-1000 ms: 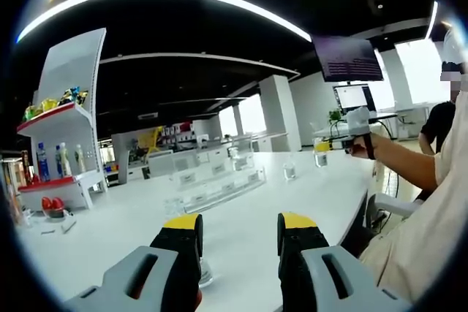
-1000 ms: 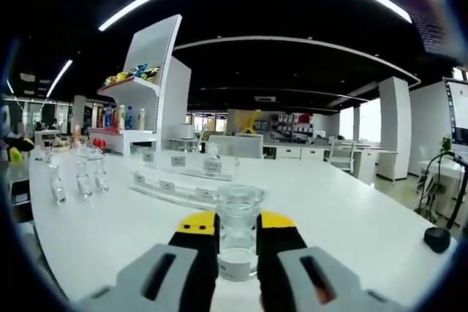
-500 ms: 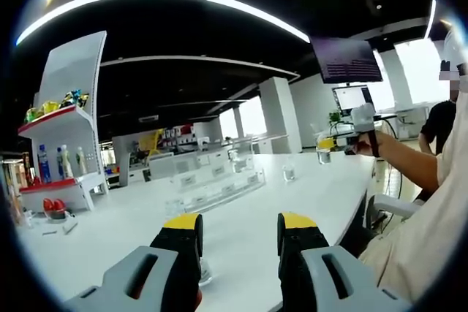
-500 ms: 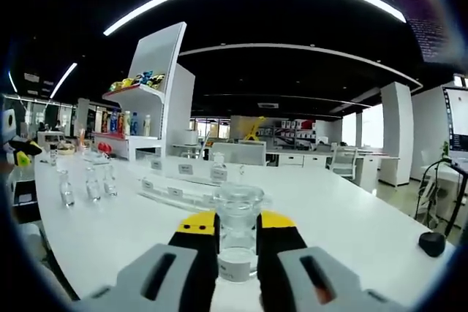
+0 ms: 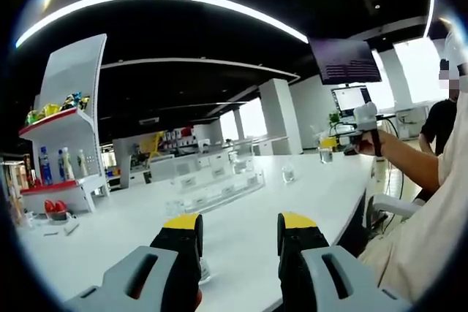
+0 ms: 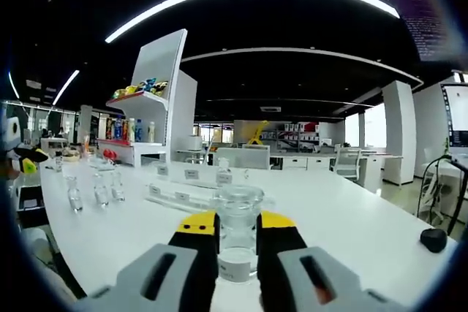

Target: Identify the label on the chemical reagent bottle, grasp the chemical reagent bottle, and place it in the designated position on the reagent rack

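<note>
Gripping a clear glass reagent bottle with a white label (image 6: 237,233) between its yellow-tipped jaws, the right tool (image 6: 235,242) hangs above the white counter (image 6: 351,217); the clear labelled reagent rack (image 6: 191,196) sits at eleven o'clock. The left tool (image 5: 239,242) gapes, holding nothing.

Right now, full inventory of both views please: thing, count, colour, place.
bottle: 1, clear glass with white label, between the right gripper's fingers
small bottles: 3, clear, standing on the table to the left in the right gripper view
rack: 1, clear with white labels, mid-table, one bottle on it
table: 1, white, long
black object: 1, on the table's right edge
shelf unit: 1, white with red trim, behind the table, holding coloured packs and bottles
monitors: 2, background right in the left gripper view
left gripper: yellow-tipped black fingers, apart
right gripper: yellow-tipped black fingers, shut on the bottle
</note>
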A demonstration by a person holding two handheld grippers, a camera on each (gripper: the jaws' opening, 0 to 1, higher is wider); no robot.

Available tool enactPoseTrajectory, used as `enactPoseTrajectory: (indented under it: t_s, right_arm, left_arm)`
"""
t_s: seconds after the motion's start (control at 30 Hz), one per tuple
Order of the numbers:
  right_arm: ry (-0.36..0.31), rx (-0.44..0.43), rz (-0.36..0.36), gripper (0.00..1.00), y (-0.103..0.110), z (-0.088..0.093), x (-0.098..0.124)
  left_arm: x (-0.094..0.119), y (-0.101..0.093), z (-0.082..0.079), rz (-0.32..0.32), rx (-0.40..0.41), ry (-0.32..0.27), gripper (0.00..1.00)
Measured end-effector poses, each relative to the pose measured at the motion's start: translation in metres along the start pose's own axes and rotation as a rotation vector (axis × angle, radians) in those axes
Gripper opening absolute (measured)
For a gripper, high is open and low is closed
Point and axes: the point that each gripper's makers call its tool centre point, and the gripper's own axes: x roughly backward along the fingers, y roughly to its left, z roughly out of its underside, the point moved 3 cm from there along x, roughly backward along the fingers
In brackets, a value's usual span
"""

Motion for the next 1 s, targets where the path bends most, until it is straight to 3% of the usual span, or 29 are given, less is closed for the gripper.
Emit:
enactPoseTrajectory:
  t_s: [0.47,1.0]
  right_arm:
    - [-0.031,-0.025,-0.025,0.19,0.001,-0.007,0.013]
    - [-0.048,-0.028,-0.076,0.19,0.010,-0.027,0.003]
  left_arm:
    - [0.004,-0.007,-0.001,0.007,-0.010,-0.008,0.42]
    - [-0.003,-0.007,0.000,0.017,-0.011,0.007,0.42]
